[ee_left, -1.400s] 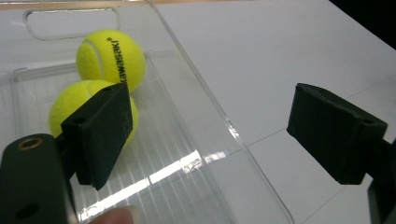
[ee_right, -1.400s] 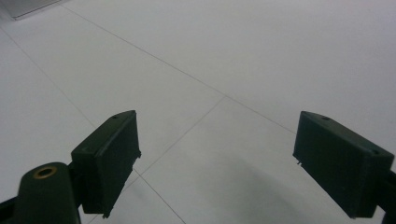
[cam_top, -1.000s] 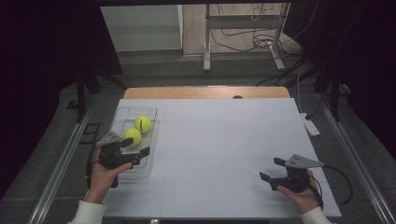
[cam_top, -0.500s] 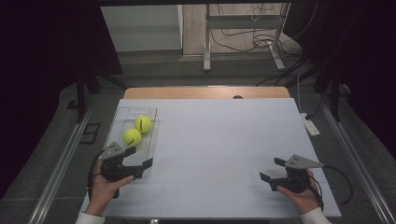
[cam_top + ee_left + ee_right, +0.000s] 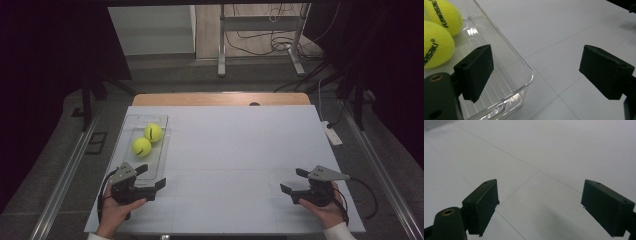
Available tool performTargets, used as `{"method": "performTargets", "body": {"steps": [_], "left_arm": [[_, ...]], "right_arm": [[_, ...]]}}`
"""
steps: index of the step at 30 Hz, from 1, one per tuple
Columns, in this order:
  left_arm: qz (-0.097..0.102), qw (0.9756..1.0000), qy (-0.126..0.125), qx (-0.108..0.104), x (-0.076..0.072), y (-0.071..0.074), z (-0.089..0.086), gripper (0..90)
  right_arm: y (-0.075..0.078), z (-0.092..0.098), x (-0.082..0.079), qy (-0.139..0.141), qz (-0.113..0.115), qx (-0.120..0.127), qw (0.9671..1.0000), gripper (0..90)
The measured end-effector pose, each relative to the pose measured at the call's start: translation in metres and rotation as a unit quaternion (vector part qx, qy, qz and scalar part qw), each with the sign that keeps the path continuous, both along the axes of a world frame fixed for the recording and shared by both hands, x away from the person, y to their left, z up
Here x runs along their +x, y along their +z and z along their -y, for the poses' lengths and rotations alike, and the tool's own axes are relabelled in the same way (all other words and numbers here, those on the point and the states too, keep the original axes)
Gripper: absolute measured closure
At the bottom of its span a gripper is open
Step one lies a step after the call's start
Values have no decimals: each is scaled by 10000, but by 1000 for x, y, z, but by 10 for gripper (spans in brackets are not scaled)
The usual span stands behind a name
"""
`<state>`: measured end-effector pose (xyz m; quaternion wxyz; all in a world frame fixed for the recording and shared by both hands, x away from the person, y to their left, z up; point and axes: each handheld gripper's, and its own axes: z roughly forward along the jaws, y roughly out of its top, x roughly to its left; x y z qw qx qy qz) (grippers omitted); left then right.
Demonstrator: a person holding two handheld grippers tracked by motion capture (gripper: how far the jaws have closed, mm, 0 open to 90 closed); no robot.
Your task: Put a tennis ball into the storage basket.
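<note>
High view has the left hand-held gripper jaws wide, empty, at the near end of the clear tray holding two tennis balls; right hand-held gripper wide over bare tabletop.

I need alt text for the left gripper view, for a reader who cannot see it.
Two yellow tennis balls lie in a clear plastic tray on a white table. The open left gripper hangs over the tray's near corner, holding nothing.
</note>
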<state>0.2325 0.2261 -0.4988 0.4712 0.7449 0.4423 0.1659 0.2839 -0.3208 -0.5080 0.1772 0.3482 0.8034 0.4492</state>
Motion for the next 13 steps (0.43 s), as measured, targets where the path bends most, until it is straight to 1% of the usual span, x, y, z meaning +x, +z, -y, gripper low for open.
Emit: {"method": "performTargets", "body": {"steps": [9,13], "left_arm": [[-16,10000,-38,-30,3,-2,1,127],[-5,10000,-45,-37,4,-1,2,124]], "right_arm": [[1,2,0,-7,27,58,10000,145],[1,3,0,-19,13,127,9999,144]]}}
